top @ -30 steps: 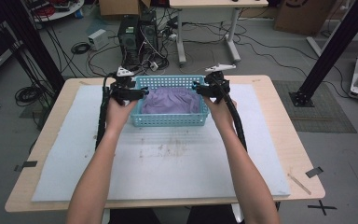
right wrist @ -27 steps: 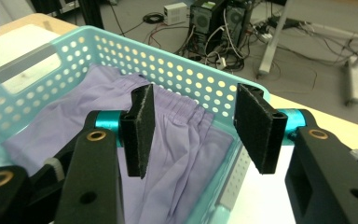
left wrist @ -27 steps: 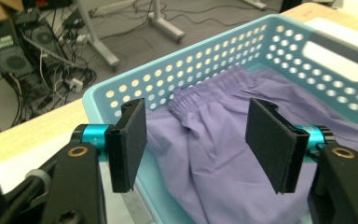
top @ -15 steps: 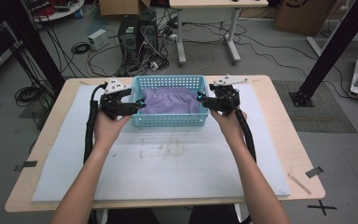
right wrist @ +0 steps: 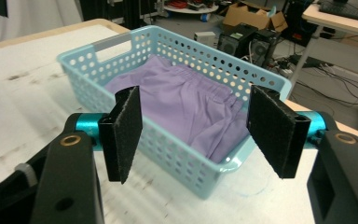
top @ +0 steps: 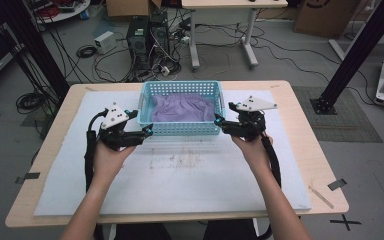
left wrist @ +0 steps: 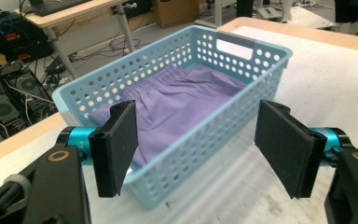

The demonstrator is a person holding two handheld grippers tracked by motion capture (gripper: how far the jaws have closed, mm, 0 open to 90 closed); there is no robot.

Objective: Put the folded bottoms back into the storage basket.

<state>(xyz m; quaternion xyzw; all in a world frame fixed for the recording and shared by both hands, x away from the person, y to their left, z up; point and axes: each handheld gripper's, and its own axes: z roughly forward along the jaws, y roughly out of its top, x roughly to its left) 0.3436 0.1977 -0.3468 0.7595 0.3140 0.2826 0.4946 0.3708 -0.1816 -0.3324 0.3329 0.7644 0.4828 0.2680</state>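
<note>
On the white mat (top: 180,185) that covers the tabletop (top: 305,145), a light blue perforated basket (top: 180,130) sits toward the far edge, midway between the two hands. Folded purple cloth (top: 182,109) lies inside it, filling most of the floor of the basket, with its gathered waistband toward the far wall. From the high view the left tool (top: 147,133) hangs just off the basket's near left corner, its tips pointing toward the basket wall, and the right tool (top: 219,121) sits just off the near right corner in the same manner, neither touching the plastic. Both tools have just been opening, and their jaws now stand wide with nothing gripped. Along the left gripper view, the left tool (left wrist: 205,140) frames a corner of the basket (left wrist: 205,135), which lies beyond the black pads (left wrist: 286,140) and not pressed by them; the cloth (left wrist: 177,102) shows over the rim. Along the right gripper view, the right tool (right wrist: 196,128) likewise frames the opposite corner of the basket (right wrist: 177,154), pads (right wrist: 272,128) apart from it, with the cloth (right wrist: 186,105) beyond.
</note>
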